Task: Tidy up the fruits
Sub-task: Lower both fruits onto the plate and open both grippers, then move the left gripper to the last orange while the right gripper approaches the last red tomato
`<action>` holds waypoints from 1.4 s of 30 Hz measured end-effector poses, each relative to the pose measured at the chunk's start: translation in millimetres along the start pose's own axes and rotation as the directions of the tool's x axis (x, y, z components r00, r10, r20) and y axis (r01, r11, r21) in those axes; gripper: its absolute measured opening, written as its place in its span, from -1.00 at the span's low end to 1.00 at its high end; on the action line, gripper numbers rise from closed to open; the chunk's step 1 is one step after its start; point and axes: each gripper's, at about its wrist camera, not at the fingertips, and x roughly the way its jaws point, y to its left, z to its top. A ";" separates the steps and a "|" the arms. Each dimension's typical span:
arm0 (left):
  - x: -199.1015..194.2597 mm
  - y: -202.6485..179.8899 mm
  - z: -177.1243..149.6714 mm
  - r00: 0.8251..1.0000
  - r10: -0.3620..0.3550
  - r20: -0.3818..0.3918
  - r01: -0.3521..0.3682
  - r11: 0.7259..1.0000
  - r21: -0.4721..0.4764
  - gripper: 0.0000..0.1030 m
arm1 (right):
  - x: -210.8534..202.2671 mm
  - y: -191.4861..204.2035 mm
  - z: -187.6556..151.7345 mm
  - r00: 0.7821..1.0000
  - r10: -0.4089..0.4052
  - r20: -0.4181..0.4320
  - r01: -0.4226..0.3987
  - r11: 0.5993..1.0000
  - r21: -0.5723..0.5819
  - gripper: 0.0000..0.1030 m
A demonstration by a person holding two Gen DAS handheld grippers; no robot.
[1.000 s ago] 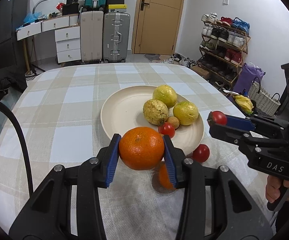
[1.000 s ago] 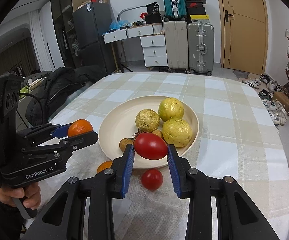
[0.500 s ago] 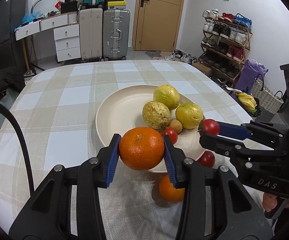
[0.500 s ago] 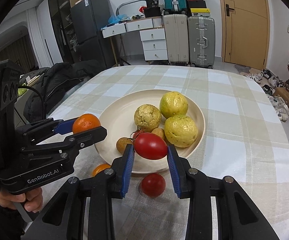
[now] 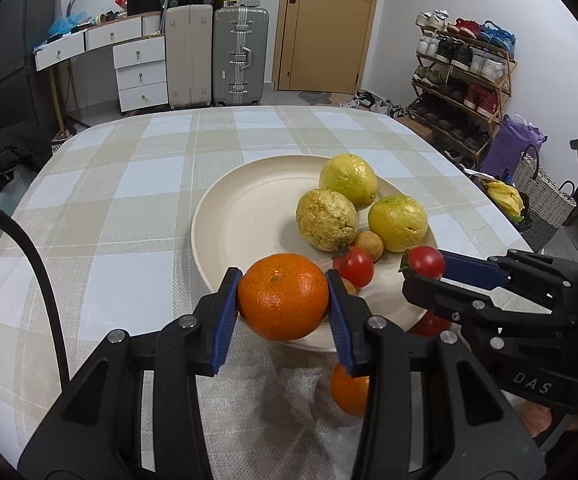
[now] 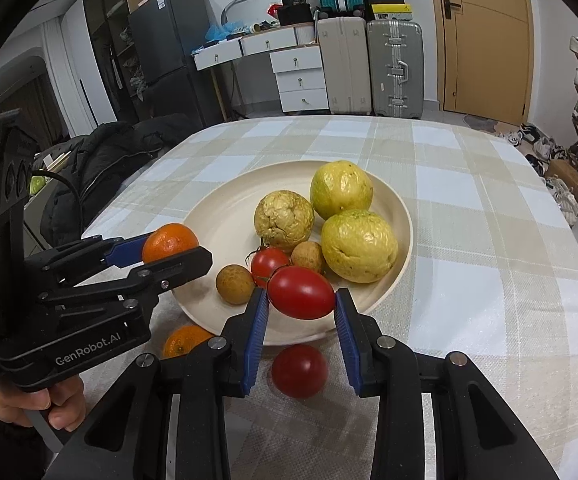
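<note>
The plate (image 6: 403, 216) near the table's middle already carries three yellow-green fruits, two small brown ones and a tomato. The left gripper (image 5: 285, 306) holds an orange (image 5: 283, 296) in its jaws over the plate's near rim, and the right gripper (image 6: 301, 312) clamps a tomato (image 6: 301, 292) there. Left on the table by the near rim: one orange (image 6: 185, 340), one tomato (image 6: 299, 370).

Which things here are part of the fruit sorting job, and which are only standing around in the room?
Part of the job: left gripper shut on an orange; right gripper shut on a tomato; plate with fruit; loose orange and loose tomato on the tablecloth.

Just standing around: suitcases, drawers, shoe rack, door.
</note>
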 end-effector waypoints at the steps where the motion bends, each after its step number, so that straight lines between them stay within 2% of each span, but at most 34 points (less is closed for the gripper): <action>1: 1.5 -0.4 -0.2 1.000 0.000 -0.003 0.000 1.000 0.002 -0.24 | 0.0 0.0 -0.2 1.000 -0.001 0.000 0.001 1.000 -0.001 -0.33; 9: 3.5 -2.3 -1.0 1.000 0.007 -0.006 -0.007 1.000 0.003 -0.24 | -3.9 0.2 -3.8 1.000 -0.011 0.005 0.011 1.000 -0.001 -0.30; 11: 2.2 -2.7 -0.8 1.000 0.008 -0.001 -0.008 1.000 0.011 -0.22 | -8.1 0.2 -5.6 1.000 -0.021 0.011 0.021 1.000 -0.007 -0.22; 13: -2.6 -4.2 -0.8 1.000 0.016 0.011 -0.016 1.000 0.022 -0.08 | -15.1 -0.5 -6.9 0.999 -0.028 0.027 0.028 1.000 -0.005 -0.09; 15: -8.6 -5.5 -1.8 0.999 0.020 0.033 -0.021 0.999 0.026 0.46 | -21.0 -2.1 -7.9 0.999 -0.019 0.037 0.019 1.000 0.002 0.04; 16: -12.8 -6.4 -2.3 0.999 0.021 0.044 -0.022 0.999 0.029 0.57 | -23.9 -2.8 -8.9 0.999 -0.021 0.036 0.021 1.000 0.002 0.07; 17: -16.8 -6.7 -2.9 0.998 0.025 0.056 -0.026 0.999 0.031 0.65 | -26.6 -3.3 -10.3 0.999 -0.026 0.038 0.026 1.000 0.002 0.18; 18: -20.0 -6.6 -3.6 0.998 0.030 0.063 -0.032 0.999 0.030 0.66 | -29.7 -4.0 -11.9 0.999 -0.032 0.042 0.032 0.999 0.003 0.41; 20: -25.2 -5.7 -5.4 0.998 0.037 0.056 -0.039 0.999 0.023 0.68 | -35.8 -5.7 -13.6 0.998 -0.032 0.055 0.032 0.999 0.001 0.67; 22: -33.6 -5.0 -8.7 0.998 0.031 0.063 -0.032 0.999 0.016 0.74 | -43.0 -7.3 -16.2 0.997 -0.024 0.070 0.024 1.000 -0.003 0.81; 23: -38.5 -5.0 -11.4 0.997 0.034 0.071 -0.036 0.999 0.015 0.84 | -44.7 -8.5 -16.4 0.997 -0.023 0.067 0.023 1.000 -0.004 0.91; 24: -43.7 -5.2 -14.2 0.996 0.035 0.080 -0.037 0.999 0.014 0.98 | -45.7 -9.6 -15.6 0.998 -0.028 0.061 0.028 1.000 -0.008 0.94; 27: -57.4 -5.3 -23.7 0.995 0.031 0.096 -0.033 0.999 0.017 0.98 | -49.5 -12.8 -14.9 0.996 -0.058 0.073 0.058 0.998 -0.009 0.99; 32: -71.4 0.3 -39.7 0.997 0.013 0.082 -0.013 1.000 -0.003 0.98 | -46.9 -24.1 -15.7 0.997 -0.050 0.051 0.048 0.998 0.037 0.99; 35: -76.2 0.9 -44.5 0.997 0.031 0.077 -0.032 0.999 0.018 0.98 | -43.3 -26.9 -16.0 0.997 -0.058 0.040 0.056 0.997 0.050 0.99; 42: -72.1 6.5 -46.5 0.999 0.017 0.044 -0.017 1.000 0.000 0.98 | -29.7 -18.3 -20.0 0.997 -0.078 -0.016 0.078 0.997 0.001 0.99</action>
